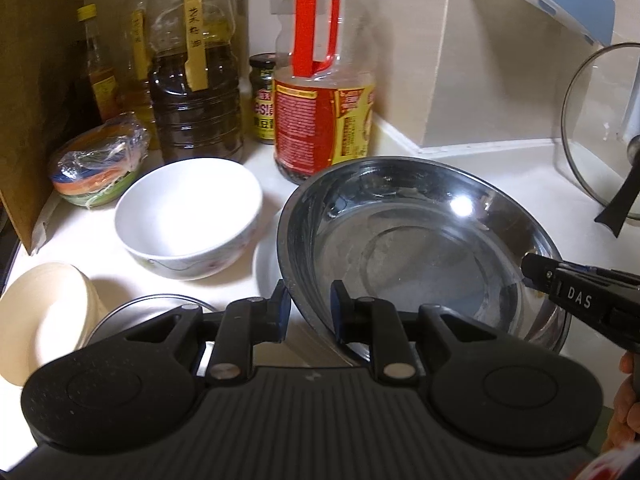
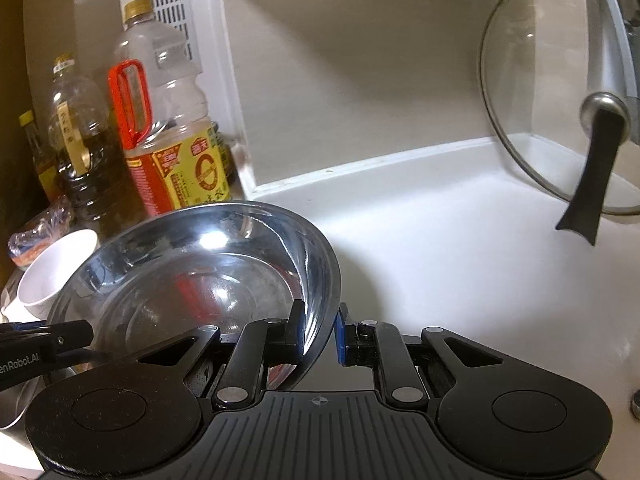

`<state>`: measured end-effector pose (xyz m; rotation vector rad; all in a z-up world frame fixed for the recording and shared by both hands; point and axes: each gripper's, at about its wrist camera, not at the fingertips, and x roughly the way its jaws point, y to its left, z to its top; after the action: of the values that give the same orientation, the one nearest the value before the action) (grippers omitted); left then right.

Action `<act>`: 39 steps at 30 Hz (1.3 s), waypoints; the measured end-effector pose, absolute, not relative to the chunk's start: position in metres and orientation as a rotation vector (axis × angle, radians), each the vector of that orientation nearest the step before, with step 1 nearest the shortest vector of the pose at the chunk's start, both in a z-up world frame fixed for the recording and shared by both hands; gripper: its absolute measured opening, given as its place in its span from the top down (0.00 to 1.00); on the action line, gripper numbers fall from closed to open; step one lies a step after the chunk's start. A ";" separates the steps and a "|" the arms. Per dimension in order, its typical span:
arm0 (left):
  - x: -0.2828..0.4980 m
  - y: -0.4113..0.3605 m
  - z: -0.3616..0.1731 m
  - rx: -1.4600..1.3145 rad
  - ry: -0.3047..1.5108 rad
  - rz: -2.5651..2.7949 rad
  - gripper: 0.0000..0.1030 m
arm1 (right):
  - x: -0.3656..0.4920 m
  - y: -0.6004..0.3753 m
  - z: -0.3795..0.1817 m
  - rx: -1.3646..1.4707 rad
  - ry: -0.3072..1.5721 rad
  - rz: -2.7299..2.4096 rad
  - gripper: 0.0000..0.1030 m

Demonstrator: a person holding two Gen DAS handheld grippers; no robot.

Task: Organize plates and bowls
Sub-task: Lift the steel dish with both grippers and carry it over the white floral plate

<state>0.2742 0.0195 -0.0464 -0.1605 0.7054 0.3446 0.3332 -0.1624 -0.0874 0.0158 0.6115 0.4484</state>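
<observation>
Steel bowl (image 1: pixel 420 248) tilted above the worktop (image 2: pixel 440 240)
An empty white bowl (image 1: pixel 188 220) sat upright beside it; a cream bowl (image 1: pixel 44 320) lay nearer.

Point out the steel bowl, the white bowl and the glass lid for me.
steel bowl (image 1: pixel 420 248), left wrist view, on its shiny inner floor.
white bowl (image 1: pixel 188 216), left wrist view, on its inside wall.
glass lid (image 2: pixel 536 92), right wrist view, on the clear glass left of its knob.

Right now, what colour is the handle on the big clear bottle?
Red handle, clearest in the left wrist view.
</observation>
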 end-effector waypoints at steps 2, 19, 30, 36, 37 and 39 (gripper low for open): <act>0.274 0.022 -0.046 -0.164 0.707 0.352 0.82 | 0.333 -0.158 -0.087 0.013 0.611 0.455 0.86; 0.278 0.035 -0.055 -0.164 0.733 0.403 0.82 | 0.338 -0.134 -0.096 -0.050 0.621 0.488 0.86; 0.282 0.030 -0.052 -0.105 0.737 0.415 0.80 | 0.343 -0.130 -0.100 -0.070 0.644 0.499 0.86; 0.284 0.026 -0.056 -0.051 0.746 0.412 0.77 | 0.345 -0.136 -0.096 -0.057 0.623 0.492 0.86; 0.284 0.025 -0.057 -0.042 0.748 0.412 0.76 | 0.346 -0.137 -0.096 -0.051 0.627 0.494 0.86; 0.284 0.025 -0.057 -0.042 0.750 0.410 0.76 | 0.346 -0.137 -0.096 -0.047 0.629 0.495 0.86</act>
<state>0.2837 0.0254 -0.0569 -0.0421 0.7501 0.4097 0.3465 -0.1371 -0.0965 -0.0466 0.6289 0.4951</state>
